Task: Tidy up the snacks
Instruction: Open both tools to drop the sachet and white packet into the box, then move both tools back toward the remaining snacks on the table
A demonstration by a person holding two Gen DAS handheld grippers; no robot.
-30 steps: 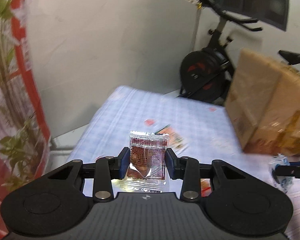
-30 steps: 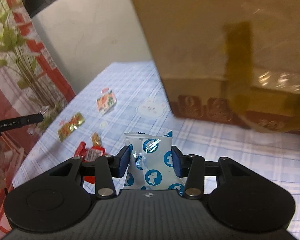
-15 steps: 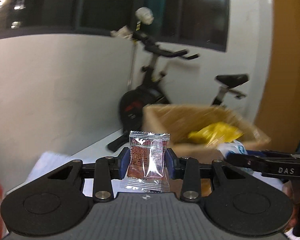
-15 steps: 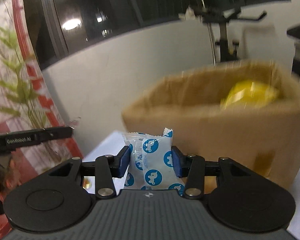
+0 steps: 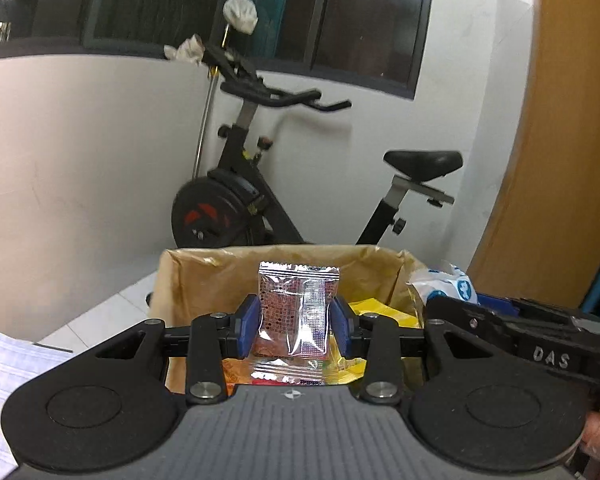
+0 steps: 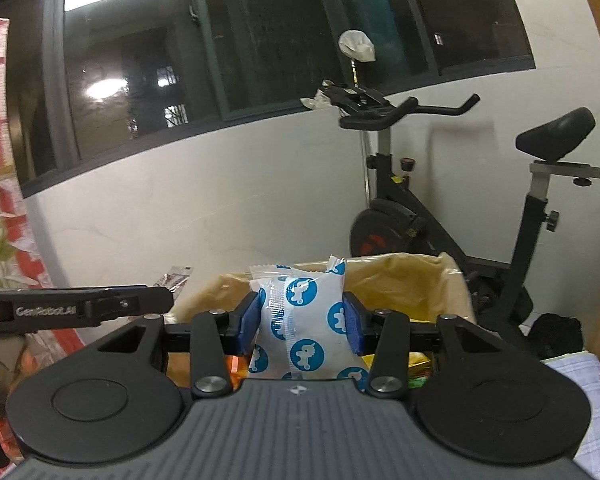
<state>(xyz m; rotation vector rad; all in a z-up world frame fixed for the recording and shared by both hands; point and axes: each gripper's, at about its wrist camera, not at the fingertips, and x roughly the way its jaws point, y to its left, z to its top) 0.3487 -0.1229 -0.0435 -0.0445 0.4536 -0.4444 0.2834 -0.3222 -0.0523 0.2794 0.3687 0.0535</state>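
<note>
The left claw (image 5: pixel 296 322) is clamping a small clear-and-silver sachet with a reddish-brown dotted print (image 5: pixel 298 312), its blue pads (image 5: pixel 247 325) pressing on the sachet's two side edges so that the packet is standing upright between them. The right claw (image 6: pixel 302 322) is gripping a white pillow packet printed with blue round animal logos (image 6: pixel 300 320) in the same way, upright, with its pads against both sides.

Both packets are hanging above the open mouth of a cardboard box (image 5: pixel 204 280), which is lined with brownish crinkled plastic. Inside the box, a yellow bag (image 5: pixel 376 312) is lying towards the right, and a few more bright wrappers are showing underneath the left claw, too hidden to name.

In the left wrist view, the right claw is reaching in from the right edge, its packet sitting just over the box's right rim. In the right wrist view, the left claw is coming in from the left, level with the box's left rim.

A corner of the checked blue-and-white cloth on the desk (image 5: pixel 4 384) is peeking in at the lower left. Behind the box, an exercise bike (image 5: pixel 256 200) is standing against a white wall under a dark window.
</note>
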